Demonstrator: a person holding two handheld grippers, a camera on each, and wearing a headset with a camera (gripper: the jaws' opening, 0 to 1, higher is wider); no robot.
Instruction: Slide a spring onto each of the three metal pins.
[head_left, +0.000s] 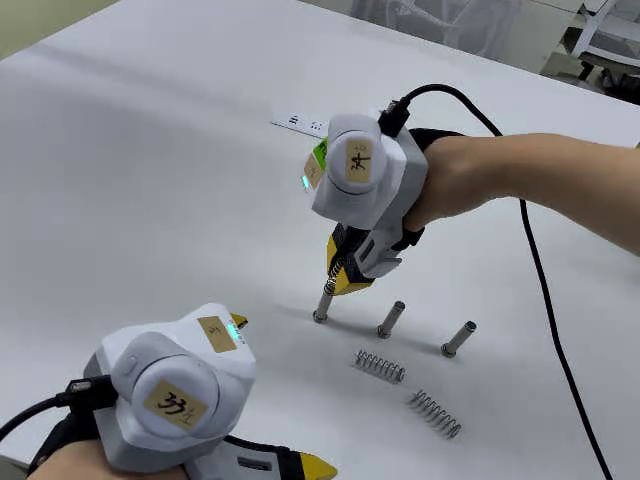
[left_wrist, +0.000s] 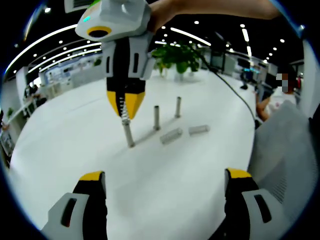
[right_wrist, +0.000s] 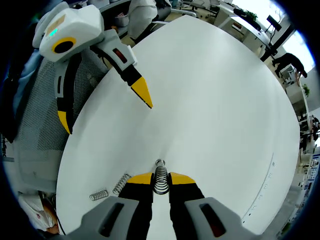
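Three short metal pins stand in a row on the white table: left pin (head_left: 323, 304), middle pin (head_left: 390, 318), right pin (head_left: 459, 338). My right gripper (head_left: 342, 276) is shut on a spring (right_wrist: 160, 179) held upright directly over the left pin (left_wrist: 129, 135), the spring's lower end (left_wrist: 124, 112) at the pin's top. Two more springs lie flat in front of the pins, one spring (head_left: 380, 366) nearer the middle and another spring (head_left: 434, 413) to its right. My left gripper (left_wrist: 162, 185) hovers open near the table's front edge, with nothing between its fingers.
A black cable (head_left: 545, 290) trails from the right gripper across the table's right side. A white printed strip (head_left: 296, 124) lies behind the pins. A person's forearm (head_left: 540, 180) reaches in from the right. Chairs stand beyond the far edge.
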